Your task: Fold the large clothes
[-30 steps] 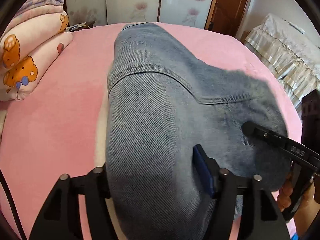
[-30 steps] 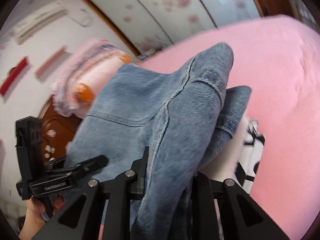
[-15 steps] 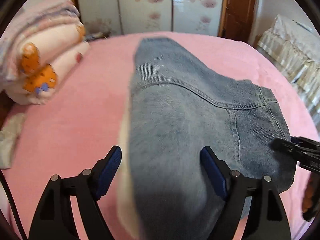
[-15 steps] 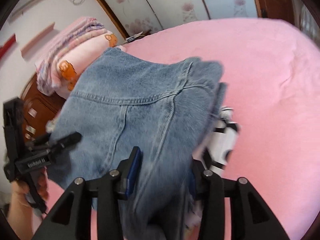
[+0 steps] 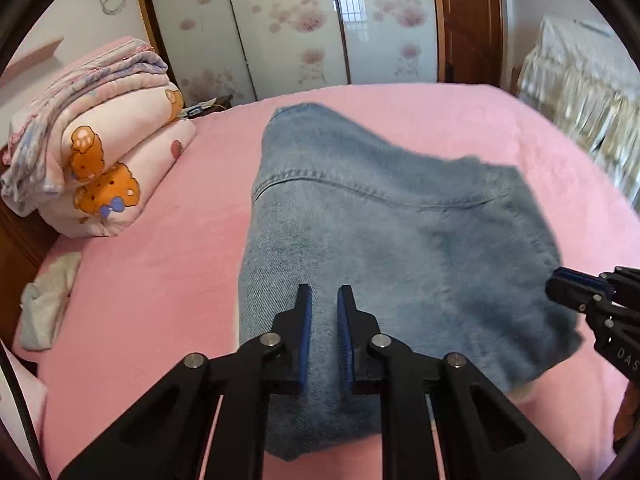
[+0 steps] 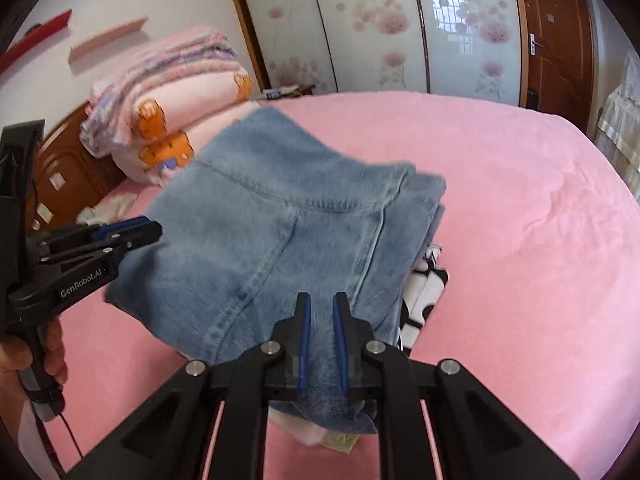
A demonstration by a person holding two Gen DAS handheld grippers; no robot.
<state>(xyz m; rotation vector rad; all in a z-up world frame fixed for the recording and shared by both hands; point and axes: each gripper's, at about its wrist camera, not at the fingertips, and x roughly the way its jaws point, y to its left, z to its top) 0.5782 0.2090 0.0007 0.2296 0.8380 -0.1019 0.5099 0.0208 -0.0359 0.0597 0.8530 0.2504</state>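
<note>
Beside the rolled bear-print quilt (image 5: 104,152), on the side away from the headboard, the folded denim garment (image 5: 380,240) lies flat on the pink bed (image 5: 140,280), near the quilt but not touching it. Its long axis runs from the near edge, where both claws stand, away toward the flowered wardrobe doors, roughly parallel to the quilt. The left gripper (image 5: 325,290) hangs over the near corner on the quilt side and points down at the cloth. Its jaws are closing and almost together, with nothing pinched between them; denim shows only behind the narrow gap. The right gripper (image 6: 322,296) hangs over the near corner farthest from the quilt. Its jaws are likewise closing and nearly together, and they hold nothing. Neither claw appears to touch the fabric. In my judgement the two are about equally near, each at its own corner, so any further fold along the long axis would call for both to regrasp the near edge. The garment is pale blue denim in several layers, with a curved yoke seam across the top layer. Its edges are slightly uneven on the side away from the quilt, where a black-and-white cloth (image 6: 428,288) shows from beneath. Motion blur softens the edges.
</note>
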